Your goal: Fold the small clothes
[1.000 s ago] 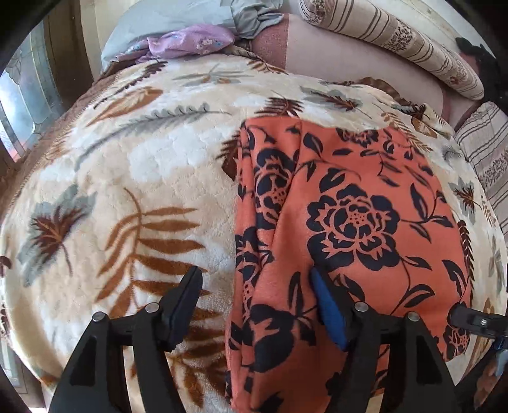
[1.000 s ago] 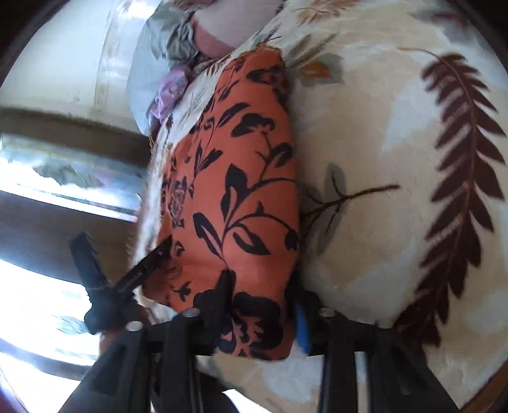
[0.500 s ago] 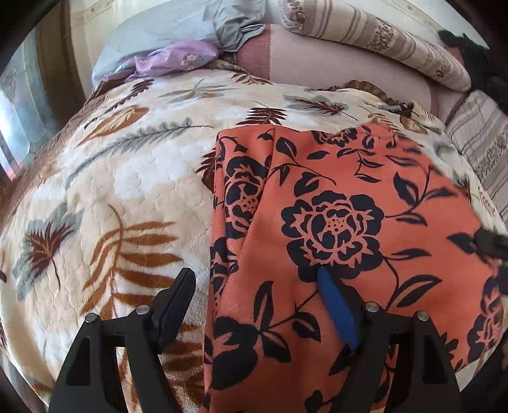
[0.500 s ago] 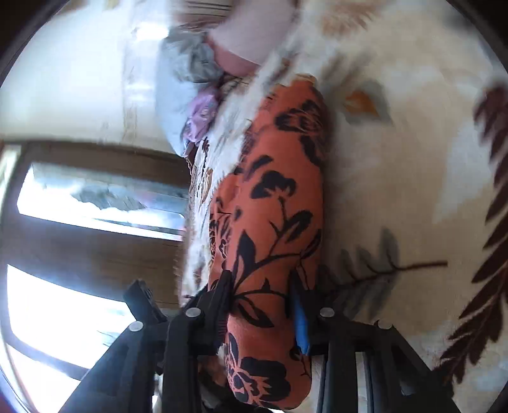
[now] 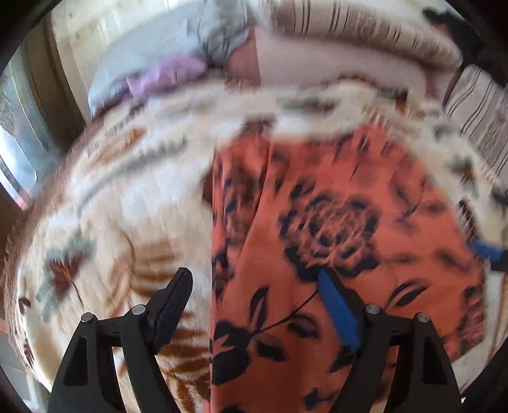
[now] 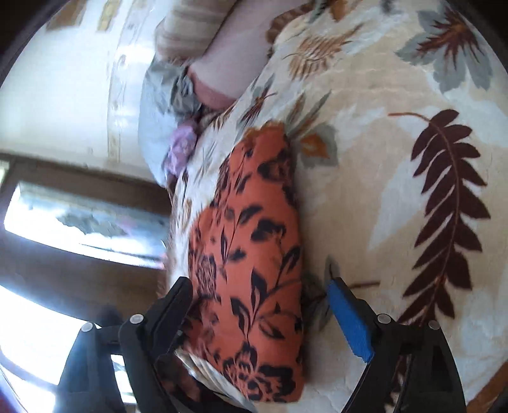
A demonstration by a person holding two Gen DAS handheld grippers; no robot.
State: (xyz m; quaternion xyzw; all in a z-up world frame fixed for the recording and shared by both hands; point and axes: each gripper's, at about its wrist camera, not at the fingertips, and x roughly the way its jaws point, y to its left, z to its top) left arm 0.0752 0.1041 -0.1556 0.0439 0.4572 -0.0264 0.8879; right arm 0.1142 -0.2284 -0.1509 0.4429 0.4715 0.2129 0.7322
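Sunlit bedding fills both views: a cream blanket [image 5: 127, 203] with brown and grey leaf prints covers the bed. On it lies a folded orange cloth [image 5: 333, 241] with black flowers, near the bed's edge by the window [image 6: 79, 219]. The left gripper [image 5: 254, 298] hangs over the cloth's left edge, jaws released, gripping nothing. The right gripper [image 6: 258, 305] straddles the cloth's near end, jaws opening, pads clear of the fabric. Pillows [image 5: 349, 28] sit at the bed's far end.
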